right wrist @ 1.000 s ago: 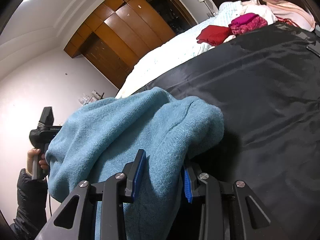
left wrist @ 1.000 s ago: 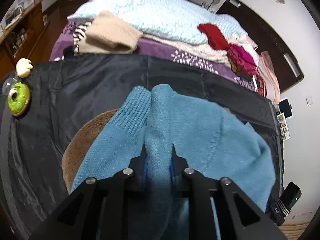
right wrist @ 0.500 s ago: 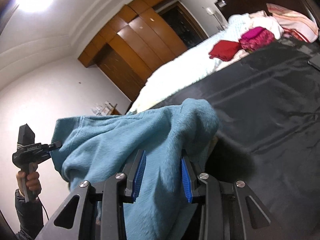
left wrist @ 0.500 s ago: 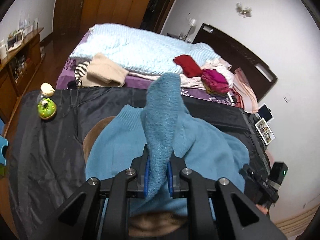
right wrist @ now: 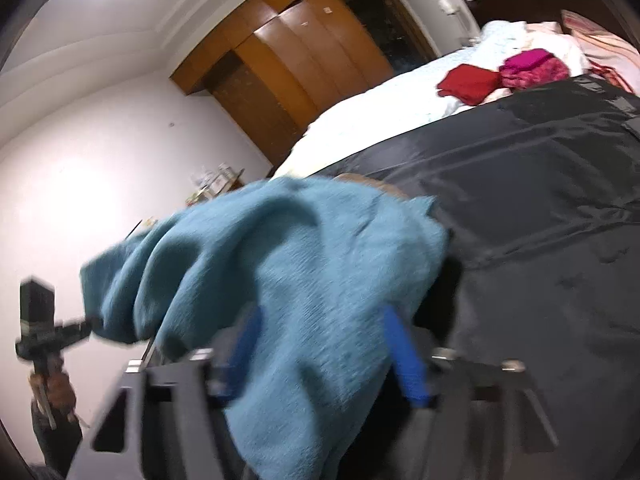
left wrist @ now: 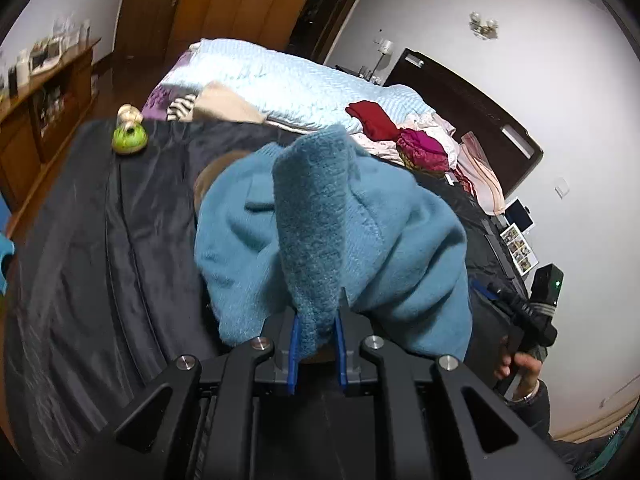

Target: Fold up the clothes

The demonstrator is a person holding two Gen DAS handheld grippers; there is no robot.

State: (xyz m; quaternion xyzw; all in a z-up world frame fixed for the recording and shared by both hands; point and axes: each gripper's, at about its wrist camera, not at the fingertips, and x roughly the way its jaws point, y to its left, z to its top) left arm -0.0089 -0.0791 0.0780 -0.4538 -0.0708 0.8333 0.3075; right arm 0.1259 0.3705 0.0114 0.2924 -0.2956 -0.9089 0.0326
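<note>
Folding a teal knit sweater (left wrist: 384,240) over a black sheet (left wrist: 100,240).
Left hand-held gripper (left wrist: 316,320) pinches a fold; right hand-held gripper (right wrist: 320,320) is opening, sweater draped between its jaws.

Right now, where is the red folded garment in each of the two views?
Left wrist view: the red garment lies upper right of centre on the bed, past the blue sweater.
Right wrist view: it lies upper right, beside the magenta clothes.
Shared landmark: the wooden wardrobe, along the top in both.
</note>
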